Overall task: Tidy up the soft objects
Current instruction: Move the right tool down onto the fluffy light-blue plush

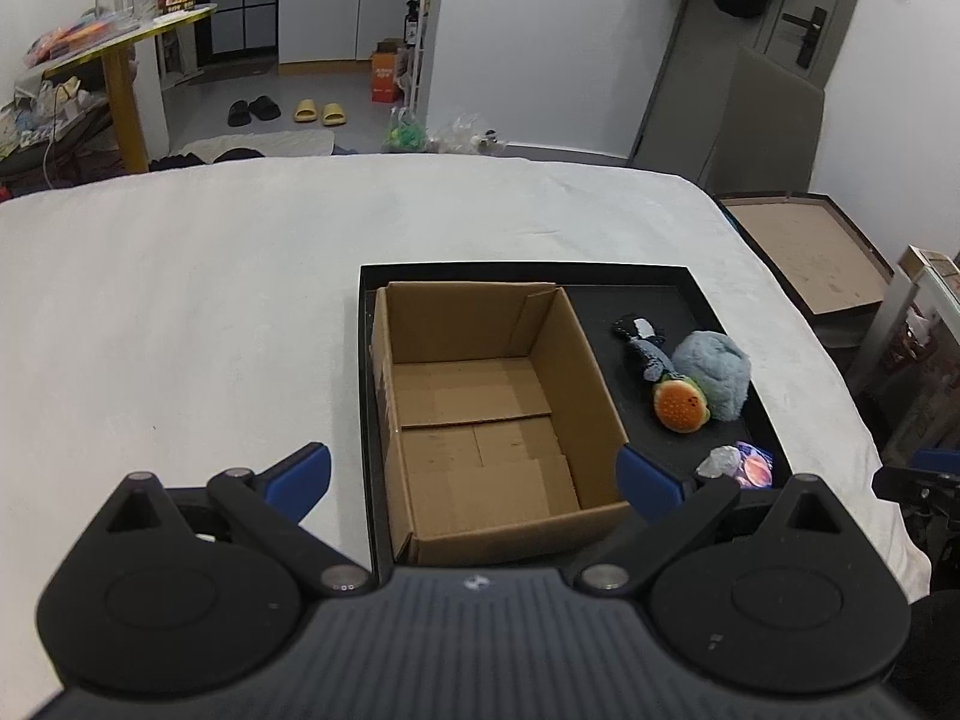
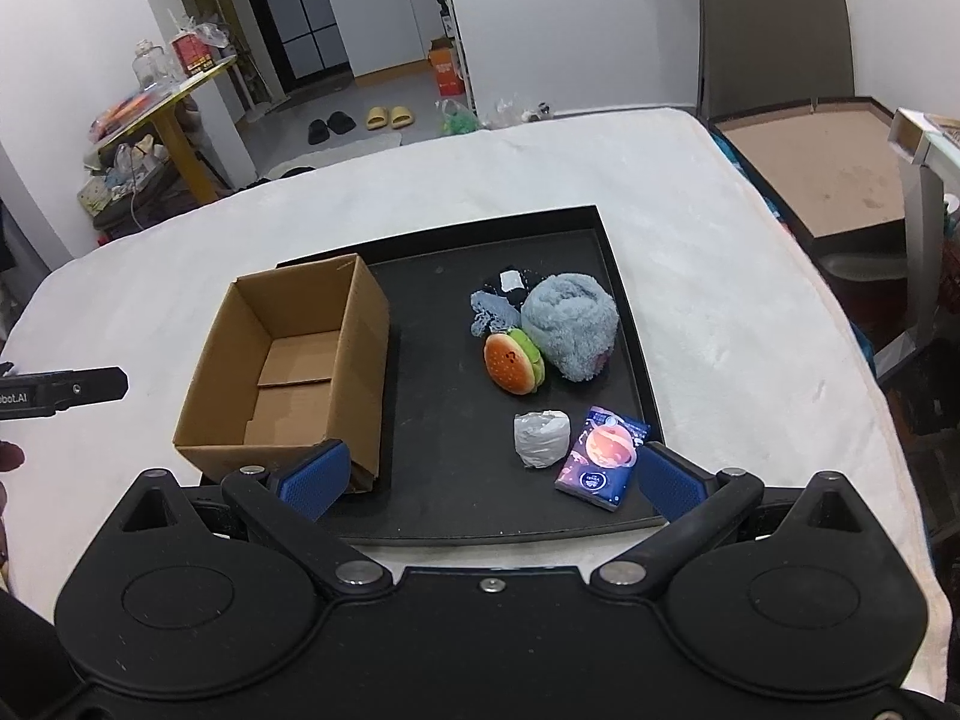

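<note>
Right wrist: fuzzy grey-blue plush (image 2: 570, 333) touches round burger plush (image 2: 515, 363); jaws apart.

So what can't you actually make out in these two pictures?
- Tissue pack, left wrist view: mostly hidden behind the left gripper; its print is too small to read in the right wrist view too.
- Cardboard box, right wrist view: near corner covered by the right gripper.
- Dark sock bundle: partly tucked behind the grey plush.
</note>
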